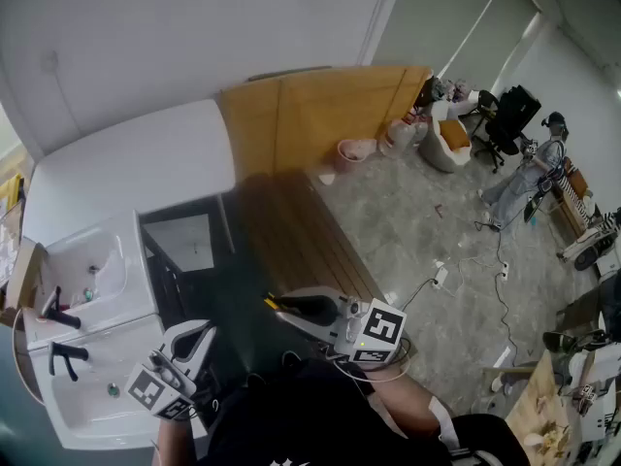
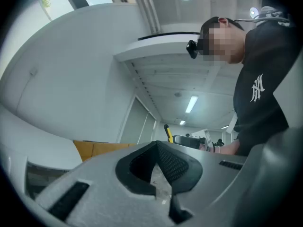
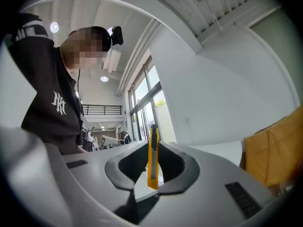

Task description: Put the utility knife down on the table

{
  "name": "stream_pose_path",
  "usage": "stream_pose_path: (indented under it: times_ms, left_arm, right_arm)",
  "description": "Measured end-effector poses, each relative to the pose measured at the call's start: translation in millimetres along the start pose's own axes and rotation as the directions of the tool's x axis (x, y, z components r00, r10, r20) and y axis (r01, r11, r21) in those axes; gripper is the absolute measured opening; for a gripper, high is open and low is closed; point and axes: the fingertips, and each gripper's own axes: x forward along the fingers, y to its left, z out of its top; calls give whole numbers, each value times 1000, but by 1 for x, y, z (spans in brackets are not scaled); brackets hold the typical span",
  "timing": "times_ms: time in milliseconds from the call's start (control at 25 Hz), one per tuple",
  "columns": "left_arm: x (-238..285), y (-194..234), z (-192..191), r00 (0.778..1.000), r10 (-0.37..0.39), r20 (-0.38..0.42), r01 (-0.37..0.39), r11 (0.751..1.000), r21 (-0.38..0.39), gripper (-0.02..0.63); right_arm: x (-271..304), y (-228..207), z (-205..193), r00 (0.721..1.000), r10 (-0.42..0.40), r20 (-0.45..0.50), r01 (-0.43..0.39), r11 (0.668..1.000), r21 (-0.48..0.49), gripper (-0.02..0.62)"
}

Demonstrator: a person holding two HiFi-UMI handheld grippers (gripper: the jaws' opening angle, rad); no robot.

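Observation:
The utility knife [image 3: 152, 161], yellow with a black slider, stands upright between the jaws of my right gripper [image 3: 153, 148], which is shut on it. In the head view the right gripper [image 1: 294, 307] is held low in front of the person's body, over a dark slatted surface, and the knife's yellow end [image 1: 273, 303] sticks out to the left. My left gripper [image 1: 197, 336] hangs lower left with its jaws together and nothing between them. From the left gripper view [image 2: 156, 146] the knife [image 2: 168, 133] shows beyond the pads. The white table [image 1: 136, 163] lies far ahead, apart from both grippers.
A white basin unit [image 1: 92, 299] with black taps [image 1: 60, 315] stands at the left. Orange wooden panels [image 1: 310, 105] lean behind the dark slatted bench [image 1: 301, 241]. Cables [image 1: 500, 280] cross the grey floor on the right, where a person [image 1: 529, 178] stands by chairs.

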Motion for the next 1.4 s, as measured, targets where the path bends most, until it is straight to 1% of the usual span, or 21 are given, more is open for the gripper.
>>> stream_pose_path:
  times_ms: [160, 240, 320, 400, 520, 680, 840, 1000, 1120, 1240, 1320, 1400]
  left_arm:
    - [14, -18, -3, 1000, -12, -25, 12, 1000, 3, 5]
    - [22, -24, -5, 1000, -14, -18, 14, 1000, -17, 5]
    - [28, -26, -13, 999, -12, -30, 11, 999, -37, 5]
    - [35, -27, -23, 998, -3, -67, 2, 1000, -27, 5]
    - [51, -34, -23, 998, -5, -65, 4, 1000, -24, 5]
    - [61, -30, -44, 990, 40, -134, -43, 999, -19, 5]
    - [77, -32, -50, 985, 98, -145, -101, 995, -9, 5]
    - [94, -39, -63, 973, 160, -165, -167, 986, -27, 5]
    - [90, -14, -66, 967, 190, -172, -199, 979, -40, 5]
    - [66, 24, -64, 963, 222, -156, -234, 970, -62, 5]
    - [57, 45, -62, 963, 231, -141, -242, 968, -68, 5]
    - [58, 65, -63, 965, 226, -134, -236, 969, -67, 5]
  right_arm:
    - [-25, -5, 2, 1000, -8, 20, 7, 999, 31, 53]
    - [-40, -12, 4, 999, -28, 38, 25, 998, 60, 52]
    - [-52, -18, 5, 998, -39, 54, 35, 996, 77, 52]
    - [-61, -23, 7, 997, -35, 68, 29, 995, 93, 52]
    - [-71, -30, 6, 997, -24, 73, 16, 994, 104, 53]
    - [-80, -45, 3, 998, -7, 56, 1, 995, 104, 52]
    - [-99, -65, -2, 999, 6, 51, -12, 993, 115, 53]
    - [-117, -86, -13, 999, 28, 29, -32, 987, 157, 52]
    - [-97, -108, -28, 1000, 28, -12, -25, 986, 165, 52]
    - [-57, -121, -44, 998, 23, -64, -14, 990, 142, 53]
    - [-36, -129, -48, 996, 20, -90, -8, 992, 124, 52]
    - [-20, -140, -47, 995, 19, -95, -8, 993, 118, 52]
